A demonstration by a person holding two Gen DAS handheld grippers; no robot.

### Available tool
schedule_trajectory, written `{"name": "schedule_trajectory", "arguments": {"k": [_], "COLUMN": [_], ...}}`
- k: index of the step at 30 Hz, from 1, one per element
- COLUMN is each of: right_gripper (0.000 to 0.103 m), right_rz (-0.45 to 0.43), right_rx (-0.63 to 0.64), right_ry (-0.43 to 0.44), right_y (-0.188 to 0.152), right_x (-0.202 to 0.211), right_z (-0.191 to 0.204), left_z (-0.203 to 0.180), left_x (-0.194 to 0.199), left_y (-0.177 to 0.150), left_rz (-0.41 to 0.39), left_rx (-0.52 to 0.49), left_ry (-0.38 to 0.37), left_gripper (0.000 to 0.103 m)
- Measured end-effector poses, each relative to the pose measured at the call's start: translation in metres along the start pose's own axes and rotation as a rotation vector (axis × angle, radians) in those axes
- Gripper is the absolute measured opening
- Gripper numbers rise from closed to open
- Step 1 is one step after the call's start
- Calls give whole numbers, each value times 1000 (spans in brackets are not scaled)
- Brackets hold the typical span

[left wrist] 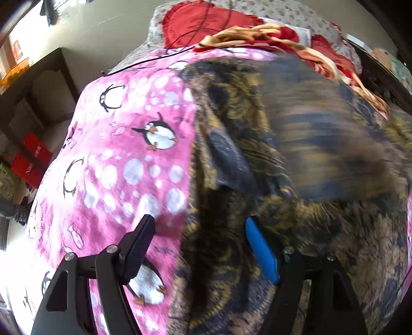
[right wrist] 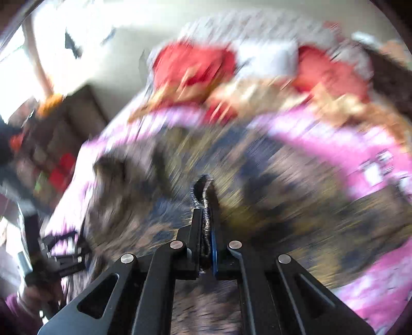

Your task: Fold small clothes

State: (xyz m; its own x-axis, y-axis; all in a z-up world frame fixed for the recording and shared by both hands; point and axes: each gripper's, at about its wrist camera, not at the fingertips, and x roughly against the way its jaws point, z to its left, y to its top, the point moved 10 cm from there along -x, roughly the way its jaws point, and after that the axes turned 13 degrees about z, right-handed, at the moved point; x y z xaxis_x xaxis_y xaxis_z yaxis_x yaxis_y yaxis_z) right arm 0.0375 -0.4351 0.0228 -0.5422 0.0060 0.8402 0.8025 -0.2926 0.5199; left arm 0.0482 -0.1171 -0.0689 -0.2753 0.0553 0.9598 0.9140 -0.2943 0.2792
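A bed fills both views, covered by a pink penguin-print blanket (left wrist: 123, 159), with a red cushion (left wrist: 200, 23) at the upper centre and a dark shelf unit (left wrist: 38, 108) at the upper left. The task's thing, a dark brown-and-gold patterned garment (left wrist: 296, 154), lies rumpled across the centre and right of the left wrist view.

The left gripper (left wrist: 200, 226) hangs over the garment's left edge with jaws wide and nothing pinched. The right gripper (right wrist: 206, 221), at the lower centre of its blurred view, has jaws clamped on a bunched fold of the garment.

Risks, as judged: the clamped fold is narrow and may slip free under a pull. The left jaws straddle garment and blanket, so closing there may catch the blanket as well.
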Motion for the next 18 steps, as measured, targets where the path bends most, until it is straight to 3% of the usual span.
{"name": "schedule_trajectory", "arguments": {"k": [4, 7, 8, 9, 10, 12, 13, 14, 17, 18], "right_gripper": [2, 28, 28, 28, 28, 30, 31, 31, 31, 31], "right_rz": [-32, 149, 140, 62, 15, -37, -13, 44, 109, 121], "right_rx": [-100, -106, -118, -137, -139, -40, 10, 101, 268, 325], "right_ry": [-157, -226, -295, -318, -288, -62, 9, 141, 319, 341], "right_y": [2, -19, -20, -13, -7, 10, 12, 15, 24, 26], "right_x": [4, -31, -26, -10, -1, 7, 4, -7, -33, -43], "right_z": [-68, -97, -107, -107, -98, -35, -10, 39, 140, 169], "left_z": [5, 11, 15, 18, 23, 28, 28, 29, 29, 30], "left_x": [-6, -4, -2, 0, 1, 1, 0, -1, -4, -4], "left_y": [4, 8, 9, 11, 10, 15, 17, 17, 17, 17], "left_rz": [9, 3, -2, -8, -14, -17, -15, -17, -24, -27], "left_rx": [30, 43, 52, 58, 65, 76, 78, 81, 81, 85], "left_ry": [-3, 5, 7, 8, 9, 6, -1, -6, -4, -8], "left_gripper": [77, 77, 77, 77, 77, 77, 77, 77, 77, 77]}}
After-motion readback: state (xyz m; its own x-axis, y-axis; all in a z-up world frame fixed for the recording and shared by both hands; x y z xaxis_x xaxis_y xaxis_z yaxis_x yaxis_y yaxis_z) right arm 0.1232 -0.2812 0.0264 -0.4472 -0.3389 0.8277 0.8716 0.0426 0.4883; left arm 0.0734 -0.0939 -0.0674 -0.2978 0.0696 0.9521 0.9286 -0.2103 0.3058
